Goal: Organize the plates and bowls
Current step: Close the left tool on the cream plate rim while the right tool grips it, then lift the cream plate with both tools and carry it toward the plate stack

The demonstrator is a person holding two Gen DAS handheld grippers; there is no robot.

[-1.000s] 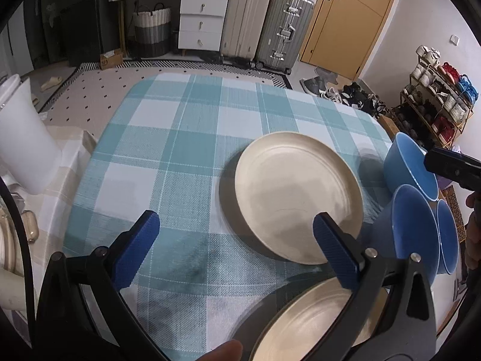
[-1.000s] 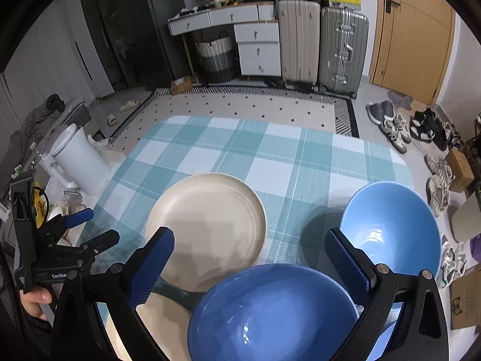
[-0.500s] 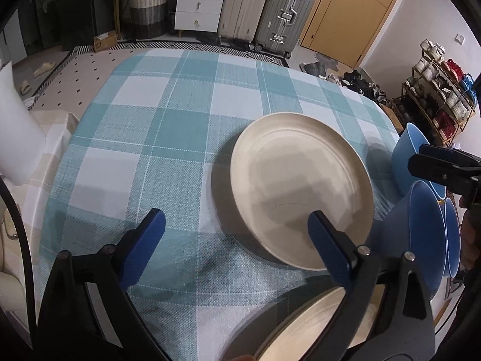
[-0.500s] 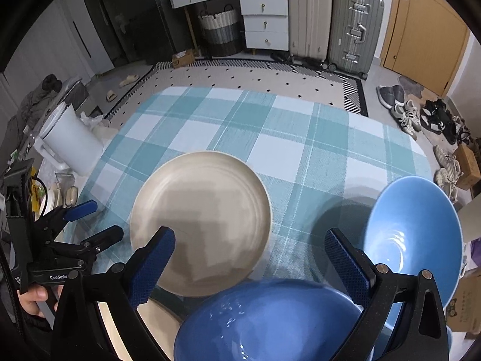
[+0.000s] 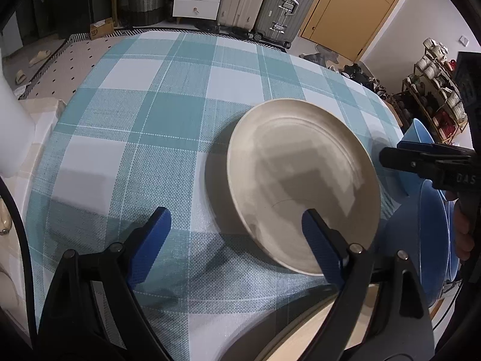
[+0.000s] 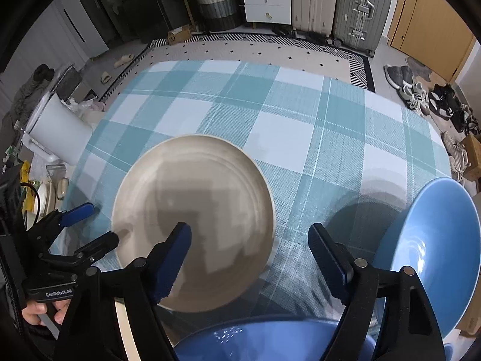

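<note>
On the bench's teal checked cloth (image 5: 168, 120) the cream plate (image 5: 300, 177) lies flat while the left gripper (image 5: 234, 234) and right gripper (image 6: 249, 258), fingers wide but closing on nothing, descend to grasp; next, pinch its rim.

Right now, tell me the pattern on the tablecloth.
The tablecloth is a teal-and-white check, seen best in the right wrist view.

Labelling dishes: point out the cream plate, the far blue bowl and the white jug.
cream plate (image 6: 192, 210), right wrist view, middle of its face
far blue bowl (image 6: 436, 252), right wrist view, inner wall
white jug (image 6: 57, 132), right wrist view, side wall
</note>
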